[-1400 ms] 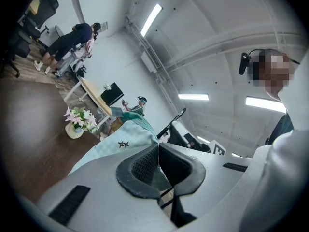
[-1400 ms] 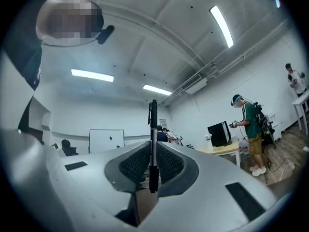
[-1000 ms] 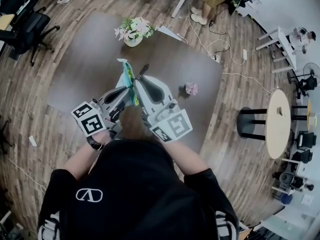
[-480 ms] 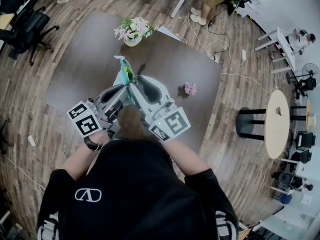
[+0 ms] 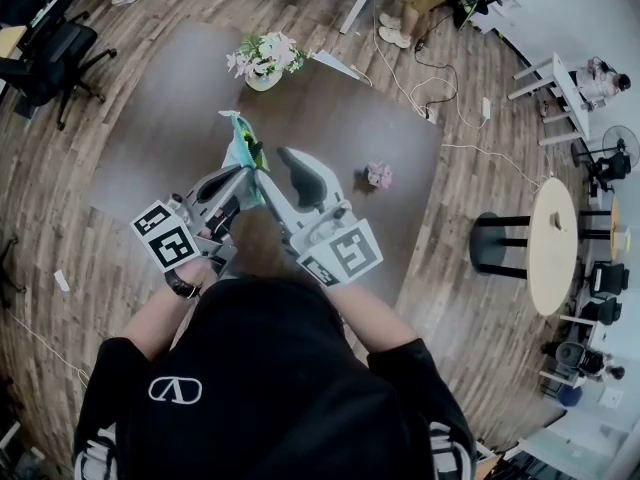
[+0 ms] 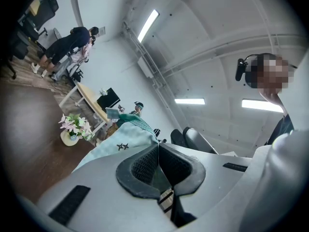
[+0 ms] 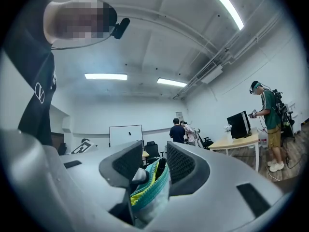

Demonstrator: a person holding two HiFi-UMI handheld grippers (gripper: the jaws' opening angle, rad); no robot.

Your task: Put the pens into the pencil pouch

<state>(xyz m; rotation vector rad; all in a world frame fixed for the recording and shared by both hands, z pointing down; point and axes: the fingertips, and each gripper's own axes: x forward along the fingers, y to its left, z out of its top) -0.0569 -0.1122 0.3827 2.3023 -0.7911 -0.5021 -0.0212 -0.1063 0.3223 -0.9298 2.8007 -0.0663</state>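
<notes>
Left claw [image 6: 157,154] is clamped tight on the pencil pouch [image 6: 126,143] fabric, holding it up above the desk [image 5: 150,108]. At the pouch's right side, right claw [image 7: 153,164] has just been opening, and its pads stand apart with the zip edge loose between them. To do this well, probably hold the left grip firm, retake the mouth edge and spread it wide for pens.

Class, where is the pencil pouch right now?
In the head view, the pencil pouch is held centre-left, pinched in the shut left claw, just below the flower vase in the picture.
</notes>
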